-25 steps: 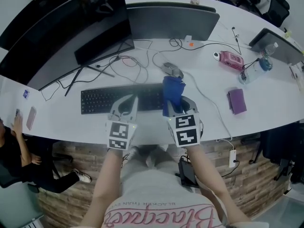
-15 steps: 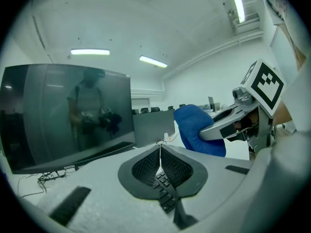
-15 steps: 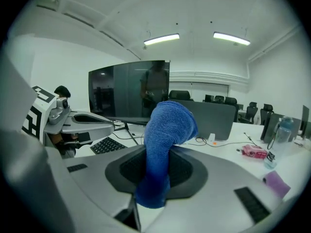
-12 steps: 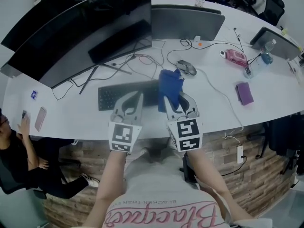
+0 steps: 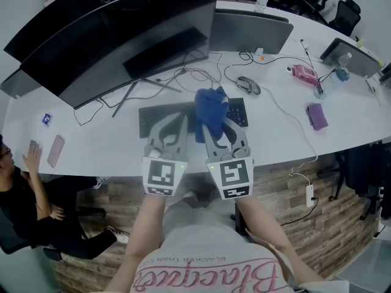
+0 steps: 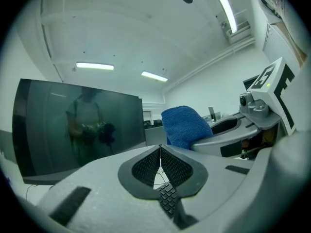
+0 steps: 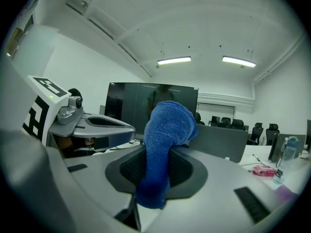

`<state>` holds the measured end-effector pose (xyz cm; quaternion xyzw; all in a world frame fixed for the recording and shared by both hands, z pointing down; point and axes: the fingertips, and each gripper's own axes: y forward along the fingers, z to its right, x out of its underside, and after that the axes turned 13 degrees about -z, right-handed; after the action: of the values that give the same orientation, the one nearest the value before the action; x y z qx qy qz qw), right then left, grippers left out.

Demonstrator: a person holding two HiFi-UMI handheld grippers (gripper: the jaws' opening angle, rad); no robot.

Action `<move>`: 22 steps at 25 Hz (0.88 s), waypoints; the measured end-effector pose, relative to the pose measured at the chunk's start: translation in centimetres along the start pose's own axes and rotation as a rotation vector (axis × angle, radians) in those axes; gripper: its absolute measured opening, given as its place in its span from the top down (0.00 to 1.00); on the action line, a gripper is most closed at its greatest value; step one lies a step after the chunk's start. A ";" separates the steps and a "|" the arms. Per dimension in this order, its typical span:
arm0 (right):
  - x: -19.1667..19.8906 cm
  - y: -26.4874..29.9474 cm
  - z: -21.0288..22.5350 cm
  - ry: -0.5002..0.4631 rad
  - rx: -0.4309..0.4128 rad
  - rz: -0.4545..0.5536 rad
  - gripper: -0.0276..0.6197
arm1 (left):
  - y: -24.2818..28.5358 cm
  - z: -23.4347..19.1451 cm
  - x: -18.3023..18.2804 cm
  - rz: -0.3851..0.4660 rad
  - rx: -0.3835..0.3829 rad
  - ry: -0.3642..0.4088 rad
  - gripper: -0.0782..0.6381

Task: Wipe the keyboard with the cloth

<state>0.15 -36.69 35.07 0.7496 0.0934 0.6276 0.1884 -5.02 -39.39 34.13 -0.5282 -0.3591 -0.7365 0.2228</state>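
The black keyboard [image 5: 156, 119] lies on the white desk in front of the big monitor. My right gripper [image 5: 214, 128] is shut on the blue cloth [image 5: 209, 107], which bunches up above its jaws over the keyboard's right half. In the right gripper view the cloth [image 7: 167, 125] fills the gap of the right gripper [image 7: 156, 173]. My left gripper [image 5: 176, 122] hovers just left of it over the keyboard's middle, shut with nothing in it. In the left gripper view, the left gripper [image 6: 160, 149] has its pads together, with keyboard keys [image 6: 168, 199] below and the cloth [image 6: 184, 125] to the right.
A wide curved monitor [image 5: 116, 38] and a second screen [image 5: 252, 32] stand behind the keyboard, with cables between. A mouse [image 5: 249, 85], a pink device [image 5: 304, 74], a purple pouch [image 5: 318, 115] and a bottle [image 5: 341, 73] lie to the right. A phone [image 5: 55, 150] lies far left, near a seated person [image 5: 24, 191].
Both grippers have moved left along the keyboard; the cloth went from the keyboard's right end to over its right half. The head view has shifted too.
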 end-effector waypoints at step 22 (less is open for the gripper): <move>-2.2 -1.0 -0.7 -0.100 -0.056 0.098 0.82 | -1.2 0.0 -3.0 0.127 -0.119 -0.044 0.88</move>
<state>-0.81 -36.48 32.79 0.7780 0.0297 0.6003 0.1828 -4.83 -38.80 30.96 -0.5782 -0.2854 -0.7291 0.2295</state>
